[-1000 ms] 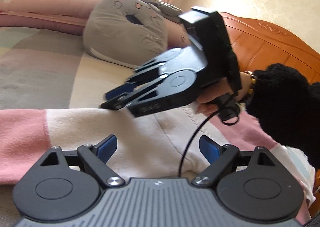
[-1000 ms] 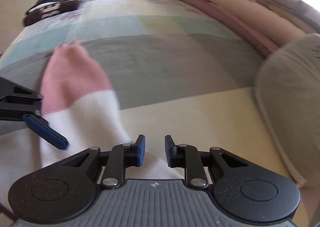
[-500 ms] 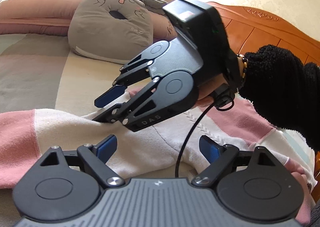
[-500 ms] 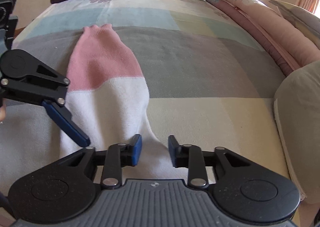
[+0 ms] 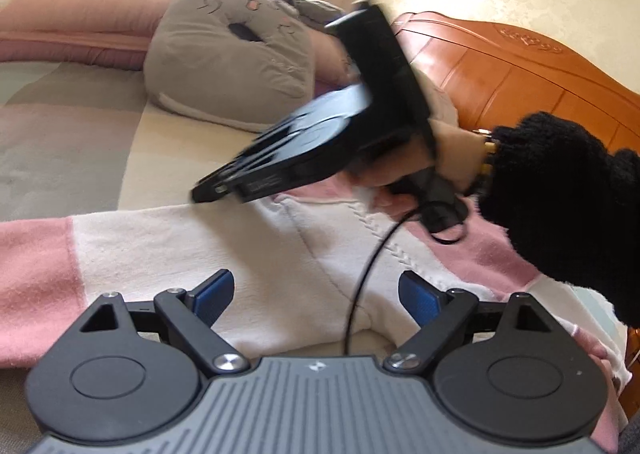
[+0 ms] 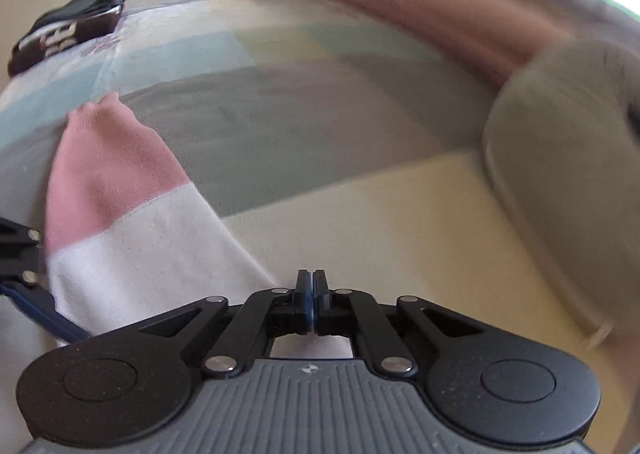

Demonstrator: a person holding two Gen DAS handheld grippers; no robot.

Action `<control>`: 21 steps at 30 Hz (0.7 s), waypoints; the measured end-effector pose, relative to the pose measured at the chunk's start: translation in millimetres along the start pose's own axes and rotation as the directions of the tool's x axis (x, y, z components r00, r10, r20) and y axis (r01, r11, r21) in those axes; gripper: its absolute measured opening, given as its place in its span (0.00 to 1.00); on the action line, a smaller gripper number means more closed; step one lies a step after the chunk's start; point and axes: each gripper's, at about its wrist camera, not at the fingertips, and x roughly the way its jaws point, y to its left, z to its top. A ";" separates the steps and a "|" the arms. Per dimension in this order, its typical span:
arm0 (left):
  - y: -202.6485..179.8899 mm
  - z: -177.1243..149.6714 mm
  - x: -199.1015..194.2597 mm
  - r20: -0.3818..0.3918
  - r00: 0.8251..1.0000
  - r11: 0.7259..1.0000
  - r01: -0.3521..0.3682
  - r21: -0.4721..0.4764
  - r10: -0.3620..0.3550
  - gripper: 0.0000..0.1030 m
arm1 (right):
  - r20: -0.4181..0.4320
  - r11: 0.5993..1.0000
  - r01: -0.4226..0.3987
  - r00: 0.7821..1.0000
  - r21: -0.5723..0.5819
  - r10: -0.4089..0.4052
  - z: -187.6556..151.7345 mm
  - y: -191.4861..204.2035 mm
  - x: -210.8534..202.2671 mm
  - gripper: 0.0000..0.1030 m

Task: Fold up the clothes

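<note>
A pink and white sweater [image 5: 248, 250] lies spread across a patchwork bedspread [image 6: 304, 134], one sleeve [image 6: 120, 194] stretched flat toward the far side, probably laid out so it can be folded. The left gripper [image 5: 316, 296] hovers low over the white body panel, jaws wide apart and holding nothing. The right gripper [image 6: 311, 304] tilts down at the sweater's upper edge, pads pressed together; whether any fabric is pinched between them cannot be told. A grey cat-face cushion [image 5: 232, 62] rests near the wooden headboard [image 5: 520, 82]. No containers are visible; dark folded clothes [image 6: 68, 34] sit on the bed's far corner
</note>
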 end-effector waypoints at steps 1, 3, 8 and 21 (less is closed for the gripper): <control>0.9 0.2 -0.2 0.002 1.000 1.000 -0.001 -0.004 0.001 0.87 | 0.011 1.000 0.008 1.000 0.000 -0.008 -1.6 -0.1 -6.6 0.12; 3.3 0.7 0.5 0.001 1.000 1.000 -0.025 -0.012 0.025 0.87 | 0.021 0.999 0.036 0.999 -0.011 -0.036 -6.0 -0.9 -22.7 0.19; 10.1 2.0 3.4 -0.008 0.994 0.994 -0.109 -0.031 0.109 0.87 | -0.012 0.980 0.166 0.986 0.110 -0.166 -26.1 -30.7 -61.1 0.28; 37.7 4.5 -1.2 0.029 0.937 0.930 -0.341 -0.137 0.347 0.87 | -0.085 0.835 0.332 0.941 0.439 -0.329 -67.9 -75.6 -17.7 0.55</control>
